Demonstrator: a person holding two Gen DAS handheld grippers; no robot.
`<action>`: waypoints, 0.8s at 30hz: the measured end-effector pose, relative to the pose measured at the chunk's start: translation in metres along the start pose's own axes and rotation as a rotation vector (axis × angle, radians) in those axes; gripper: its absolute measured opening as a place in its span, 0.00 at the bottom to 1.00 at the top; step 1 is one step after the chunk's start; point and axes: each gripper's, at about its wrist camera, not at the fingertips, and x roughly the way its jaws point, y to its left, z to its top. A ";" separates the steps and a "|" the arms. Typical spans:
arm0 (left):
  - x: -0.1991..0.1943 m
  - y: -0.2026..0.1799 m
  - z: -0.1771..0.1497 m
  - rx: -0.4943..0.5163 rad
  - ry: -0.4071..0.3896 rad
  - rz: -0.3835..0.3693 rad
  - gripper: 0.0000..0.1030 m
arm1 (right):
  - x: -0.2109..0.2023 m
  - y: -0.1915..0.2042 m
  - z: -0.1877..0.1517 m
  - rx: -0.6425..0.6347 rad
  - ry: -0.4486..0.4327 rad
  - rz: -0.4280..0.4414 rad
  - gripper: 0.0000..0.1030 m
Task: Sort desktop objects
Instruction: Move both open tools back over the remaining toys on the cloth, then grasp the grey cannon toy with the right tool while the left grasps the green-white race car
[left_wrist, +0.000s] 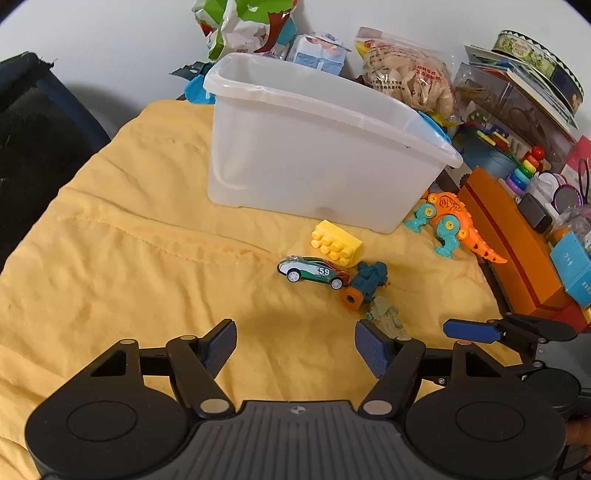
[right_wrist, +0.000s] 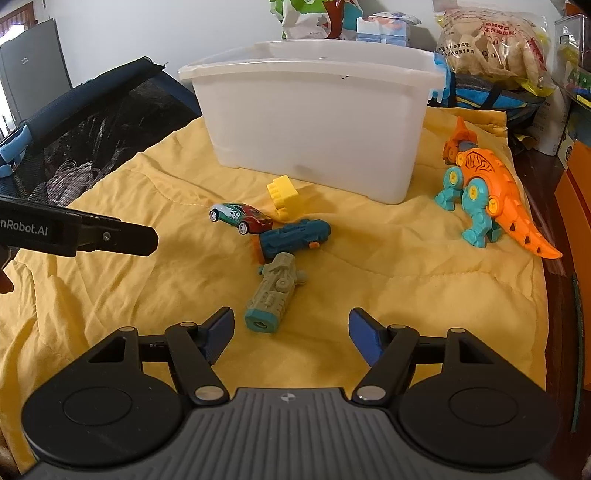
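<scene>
A translucent white bin (left_wrist: 314, 155) (right_wrist: 317, 122) stands on a yellow cloth (left_wrist: 129, 240) (right_wrist: 388, 277). In front of it lie a yellow brick (left_wrist: 336, 243) (right_wrist: 282, 192), a toy car marked 59 (left_wrist: 314, 272) (right_wrist: 240, 217), a dark blue toy (left_wrist: 365, 282) (right_wrist: 295, 236) and a grey-green toy (left_wrist: 388, 317) (right_wrist: 273, 295). An orange and teal dinosaur (left_wrist: 452, 225) (right_wrist: 487, 195) stands to the right. My left gripper (left_wrist: 295, 343) is open and empty, short of the car. My right gripper (right_wrist: 291, 336) is open and empty, just short of the grey-green toy.
Snack bags (left_wrist: 406, 74) (right_wrist: 491, 40), boxes and a tin (left_wrist: 539, 62) crowd the back and right. An orange box (left_wrist: 517, 251) borders the cloth's right edge. A dark mesh chair (left_wrist: 29, 129) (right_wrist: 92, 122) stands at left. The right gripper's finger (left_wrist: 476, 330) shows in the left wrist view.
</scene>
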 end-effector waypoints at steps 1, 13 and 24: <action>0.000 0.000 0.000 0.002 0.001 0.001 0.72 | 0.000 0.000 0.000 0.000 0.000 0.000 0.70; 0.003 -0.001 0.000 0.022 0.004 0.017 0.72 | 0.003 -0.001 0.000 0.009 0.006 -0.002 0.70; 0.017 -0.003 0.010 0.106 0.035 0.037 0.72 | 0.006 0.001 0.013 -0.001 -0.052 -0.039 0.67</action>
